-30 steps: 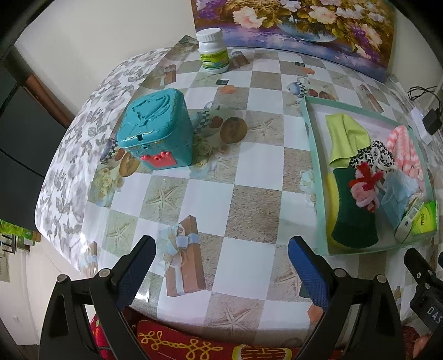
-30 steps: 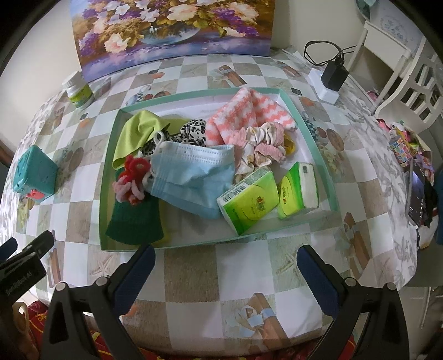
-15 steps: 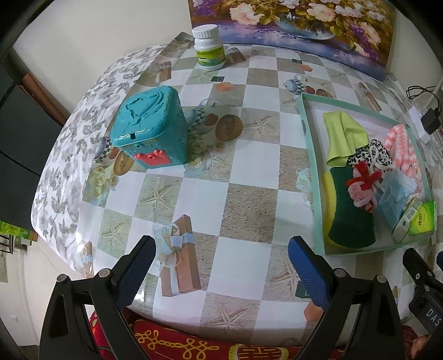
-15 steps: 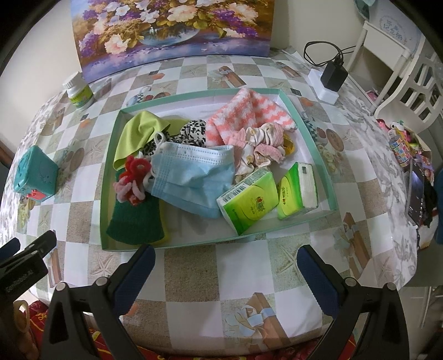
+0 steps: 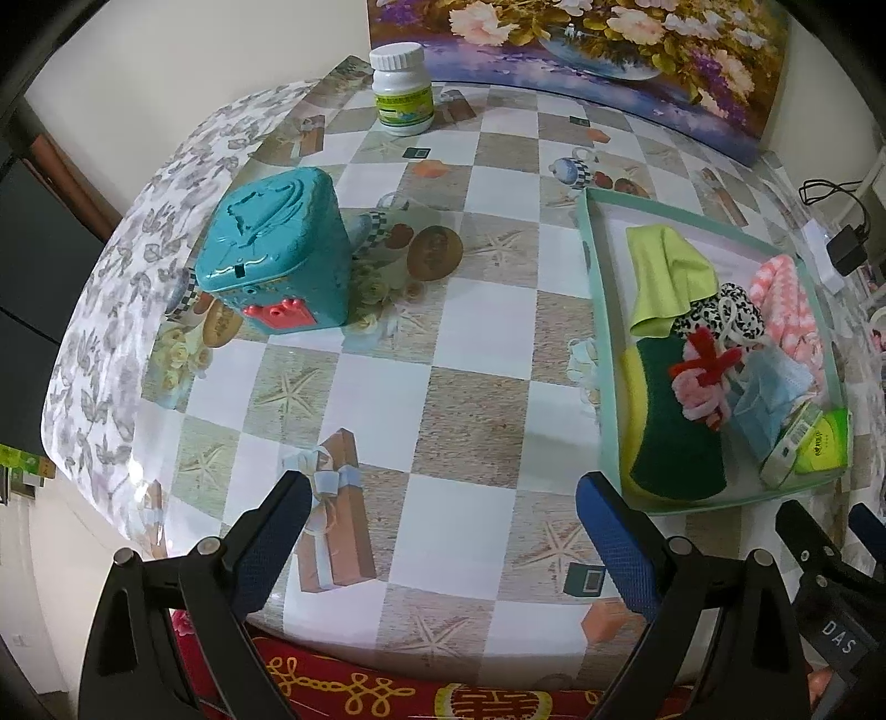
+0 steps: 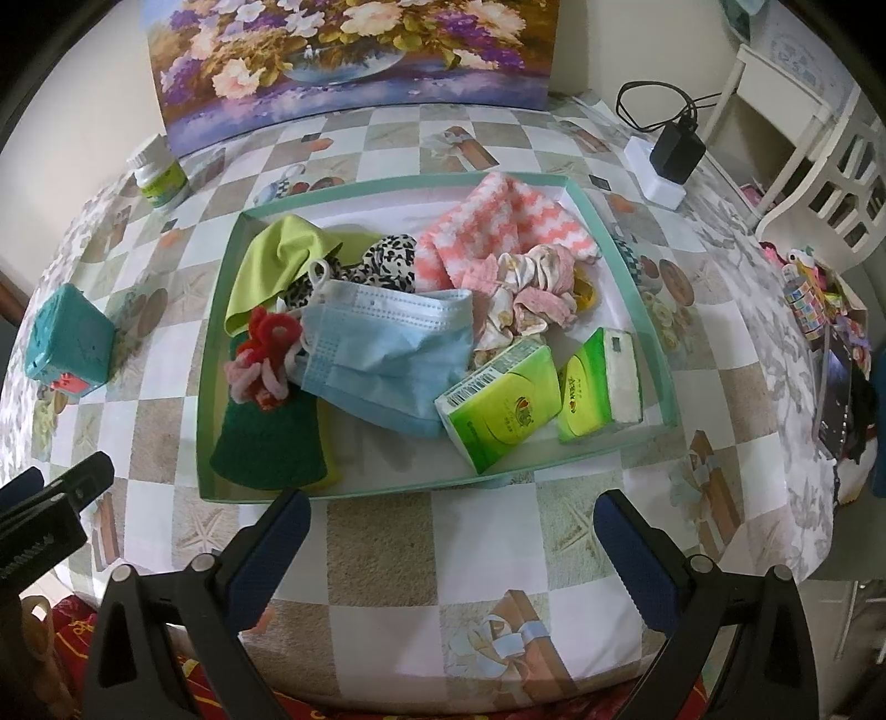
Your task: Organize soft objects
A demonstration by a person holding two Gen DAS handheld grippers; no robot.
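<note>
A teal tray holds soft things: a blue face mask, a lime cloth, a pink-and-white knit cloth, a green sponge, a red-pink fuzzy flower, a leopard scrunchie, pink socks and two green tissue packs. My right gripper is open and empty at the table's near edge, just in front of the tray. My left gripper is open and empty over bare tablecloth, left of the tray.
A teal lidded box stands on the left of the table. A white pill bottle and a flower painting are at the back. A charger and power strip lie back right. White chairs stand right.
The left wrist view has shifted slightly: the table contents sit a little lower and nearer. The right gripper and the tray contents have not visibly moved.
</note>
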